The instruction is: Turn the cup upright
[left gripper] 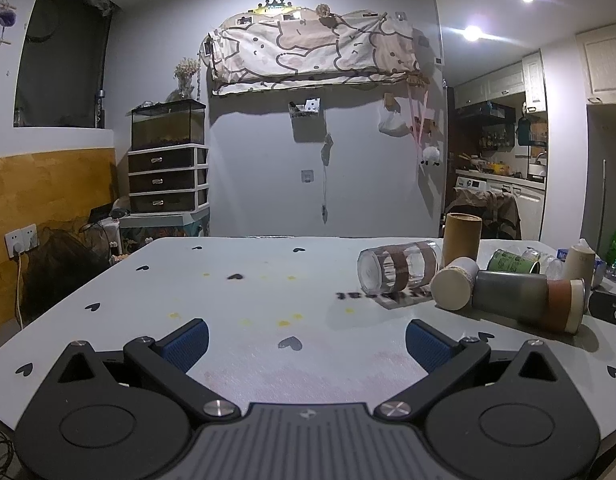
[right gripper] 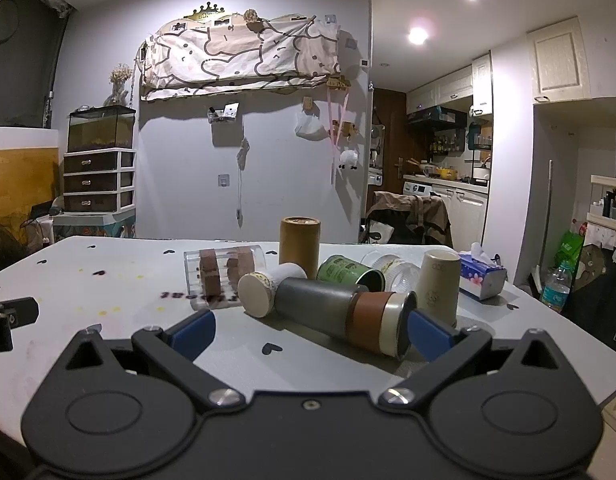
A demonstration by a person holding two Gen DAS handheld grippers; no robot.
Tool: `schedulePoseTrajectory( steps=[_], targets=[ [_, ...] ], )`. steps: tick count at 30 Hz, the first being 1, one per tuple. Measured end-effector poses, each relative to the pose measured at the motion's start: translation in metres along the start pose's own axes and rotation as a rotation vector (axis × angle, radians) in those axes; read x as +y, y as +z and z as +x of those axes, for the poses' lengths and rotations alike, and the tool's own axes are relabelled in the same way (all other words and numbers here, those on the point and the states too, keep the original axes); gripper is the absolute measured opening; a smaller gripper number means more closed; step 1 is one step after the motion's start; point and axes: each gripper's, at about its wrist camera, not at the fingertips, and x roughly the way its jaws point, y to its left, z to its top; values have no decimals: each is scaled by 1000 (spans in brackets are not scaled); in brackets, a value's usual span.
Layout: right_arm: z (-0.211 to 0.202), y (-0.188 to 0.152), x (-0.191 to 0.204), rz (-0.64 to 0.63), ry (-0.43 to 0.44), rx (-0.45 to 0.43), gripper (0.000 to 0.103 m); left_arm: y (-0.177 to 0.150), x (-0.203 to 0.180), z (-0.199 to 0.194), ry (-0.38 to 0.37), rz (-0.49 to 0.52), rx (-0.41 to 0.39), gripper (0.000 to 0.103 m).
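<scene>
Several cups lie on their sides on the white table [right gripper: 107, 280]. A grey cup with a brown band [right gripper: 340, 312] lies nearest, its mouth by my right gripper's right fingertip [right gripper: 428, 330]. A cream cup [right gripper: 263, 288], a green can [right gripper: 348, 274] and a clear glass with brown bands [right gripper: 223, 272] also lie on their sides. My right gripper [right gripper: 312, 332] is open, just in front of the grey cup. My left gripper [left gripper: 305, 338] is open and empty, left of the group; the clear glass [left gripper: 396, 270] and grey cup [left gripper: 524, 296] lie to its right.
A tan tube [right gripper: 299, 246] and a beige cup [right gripper: 438, 284] stand on the table. A clear plastic cup [right gripper: 396, 272] lies behind the green can. A tissue pack [right gripper: 482, 274] sits at the right edge. A printed sheet [left gripper: 388, 296] lies under the glass.
</scene>
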Motion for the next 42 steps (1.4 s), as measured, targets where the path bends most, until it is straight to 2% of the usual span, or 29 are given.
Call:
schedulePoseTrajectory(
  steps=[42],
  targets=[
    [5,-8,-5,2,-14,23,103,-1,-3,3,-8,3,12,103]
  ],
)
